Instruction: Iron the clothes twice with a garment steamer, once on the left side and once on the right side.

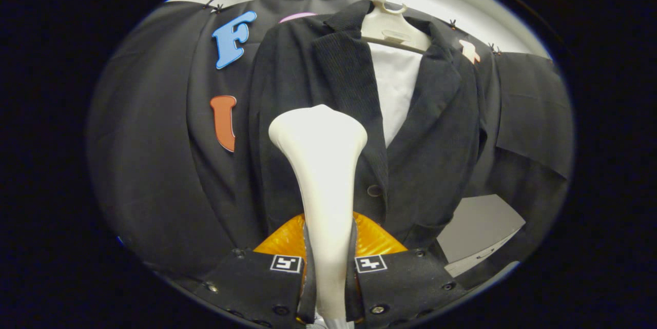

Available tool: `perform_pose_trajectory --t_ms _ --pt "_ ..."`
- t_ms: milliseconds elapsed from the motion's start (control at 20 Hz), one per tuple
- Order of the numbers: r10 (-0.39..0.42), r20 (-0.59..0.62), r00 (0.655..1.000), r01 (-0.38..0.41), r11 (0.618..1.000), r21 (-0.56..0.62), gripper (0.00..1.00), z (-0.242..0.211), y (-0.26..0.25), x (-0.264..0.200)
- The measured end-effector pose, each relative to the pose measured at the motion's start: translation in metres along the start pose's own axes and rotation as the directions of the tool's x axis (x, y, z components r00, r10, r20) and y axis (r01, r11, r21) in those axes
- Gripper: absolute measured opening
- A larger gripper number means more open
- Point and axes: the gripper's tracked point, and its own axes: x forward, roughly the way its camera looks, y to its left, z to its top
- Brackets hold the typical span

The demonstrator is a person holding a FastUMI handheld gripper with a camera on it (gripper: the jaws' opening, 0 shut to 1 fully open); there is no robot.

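Claw (328, 288) clenched on garment steamer (323, 175) handle, both fingers pressing. Steamer head raised just before dark jacket (308, 88) on hanger (392, 28), over panel left of button (374, 190). Judged: left-side pass in hand. Next: steady stroke along panel, then right side.

gripper (328, 277) fingers clamp the steamer (321, 165) handle.

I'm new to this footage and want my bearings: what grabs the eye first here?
The pale steamer stands out first, rising between the fingers of the claw, which is shut on its handle. Just beyond its head hangs a dark jacket over a white shirt on a cream hanger.
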Motion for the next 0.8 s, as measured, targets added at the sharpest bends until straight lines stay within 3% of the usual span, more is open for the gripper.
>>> perform_pose_trajectory --t_ms 800 --pt "-0.031 -0.116 0.993 0.025 0.998 -0.057 0.25 -0.095 -0.004 0.018"
